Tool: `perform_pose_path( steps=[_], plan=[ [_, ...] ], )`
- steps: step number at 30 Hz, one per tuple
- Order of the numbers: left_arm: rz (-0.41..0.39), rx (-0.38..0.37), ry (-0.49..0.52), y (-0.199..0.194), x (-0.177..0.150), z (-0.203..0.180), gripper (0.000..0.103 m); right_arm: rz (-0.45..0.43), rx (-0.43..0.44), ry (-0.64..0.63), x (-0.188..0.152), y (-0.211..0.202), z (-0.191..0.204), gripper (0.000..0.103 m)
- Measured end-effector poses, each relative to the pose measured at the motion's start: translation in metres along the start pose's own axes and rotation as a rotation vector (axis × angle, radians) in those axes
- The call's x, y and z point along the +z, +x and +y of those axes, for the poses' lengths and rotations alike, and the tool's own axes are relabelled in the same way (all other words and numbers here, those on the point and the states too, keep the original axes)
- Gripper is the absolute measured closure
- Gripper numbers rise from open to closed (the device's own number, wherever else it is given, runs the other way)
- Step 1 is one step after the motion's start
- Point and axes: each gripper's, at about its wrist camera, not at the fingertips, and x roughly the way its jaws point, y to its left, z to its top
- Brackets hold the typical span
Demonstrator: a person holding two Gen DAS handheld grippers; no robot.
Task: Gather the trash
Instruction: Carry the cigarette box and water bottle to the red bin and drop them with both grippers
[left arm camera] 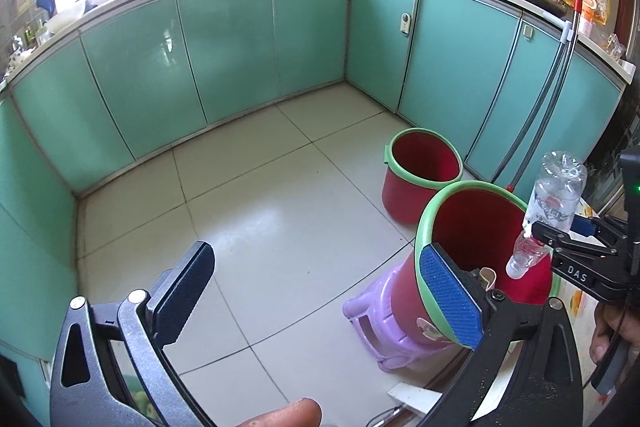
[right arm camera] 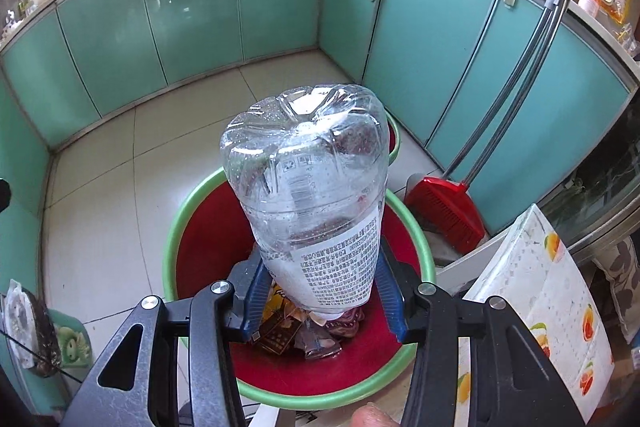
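Open floor tiles stretch left of red bin.

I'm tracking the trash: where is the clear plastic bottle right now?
The clear plastic bottle is clamped neck-down in the right gripper, directly above the red bin with the green rim, which sits on a purple stool.

The pale tiled floor filled the middle of the left wrist view. On it, lower right, stood a purple plastic stool, and further back, right of centre, a red bin with a green rim. In the right wrist view a red broom head rested on the floor at the right, against the teal cabinets.
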Motion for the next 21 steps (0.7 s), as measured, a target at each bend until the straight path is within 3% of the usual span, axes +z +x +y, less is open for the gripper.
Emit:
perform_pose_path(
  steps=[7,9,10,11,21],
  plan=[
    [0.014,0.003,-0.005,0.003,-0.008,0.008,0.0,0.061,-0.015,-0.034,-0.014,0.026,0.01,0.055],
    [0.016,0.006,-0.01,0.005,-0.008,0.008,0.0,0.063,-0.028,-0.042,-0.015,0.027,0.011,0.039],
    [0.016,0.005,-0.011,0.005,-0.008,0.008,0.0,0.058,-0.027,-0.044,-0.015,0.026,0.011,0.023],
    [0.016,0.004,-0.013,0.005,-0.008,0.008,0.0,0.053,-0.02,-0.043,-0.015,0.025,0.011,0.019],
    [0.003,-0.01,-0.004,-0.006,-0.008,-0.002,0.0,0.007,-0.045,-0.047,-0.014,-0.012,0.015,0.019]
  ],
)
